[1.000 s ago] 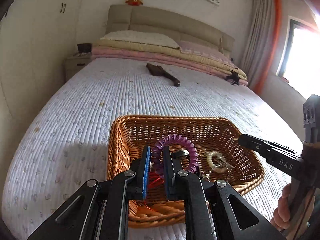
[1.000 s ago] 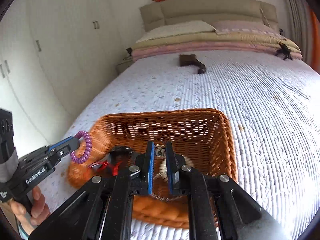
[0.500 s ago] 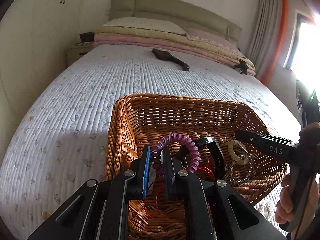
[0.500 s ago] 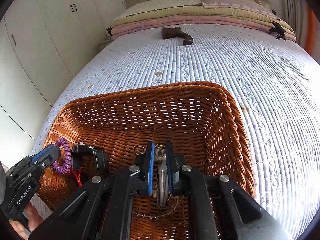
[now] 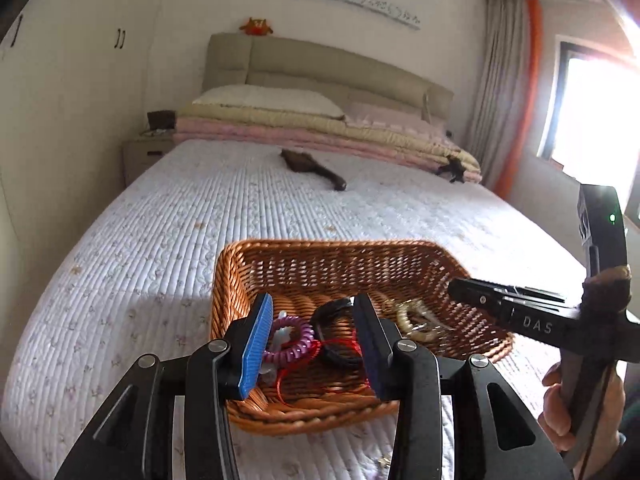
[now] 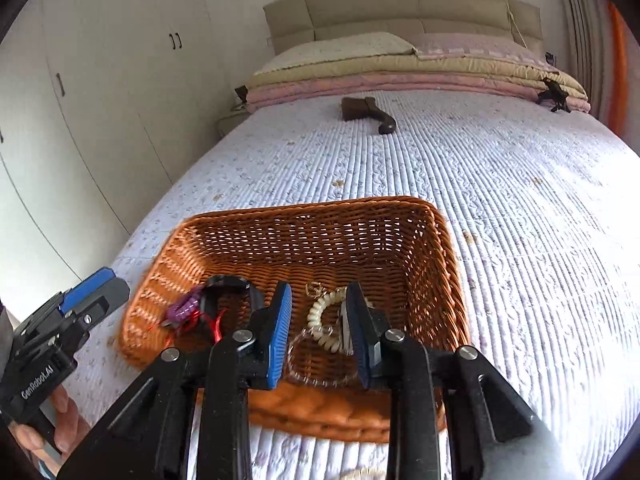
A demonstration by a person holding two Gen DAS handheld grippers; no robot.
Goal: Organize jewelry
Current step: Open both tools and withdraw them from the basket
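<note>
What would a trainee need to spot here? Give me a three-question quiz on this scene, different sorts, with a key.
1. True or false: the purple coil hair tie lies inside the wicker basket.
2. Which item lies nearest the right gripper? A) cream coil bracelet B) black band C) dark brush
3. Fill in: the basket sits on the ____.

Key: 1 true. 2 A. 3 bed.

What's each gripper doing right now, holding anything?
Left gripper: opening, empty; purple coil bracelet lies in the basket.
Right gripper: opening, empty; cream coil bracelet in the basket.
</note>
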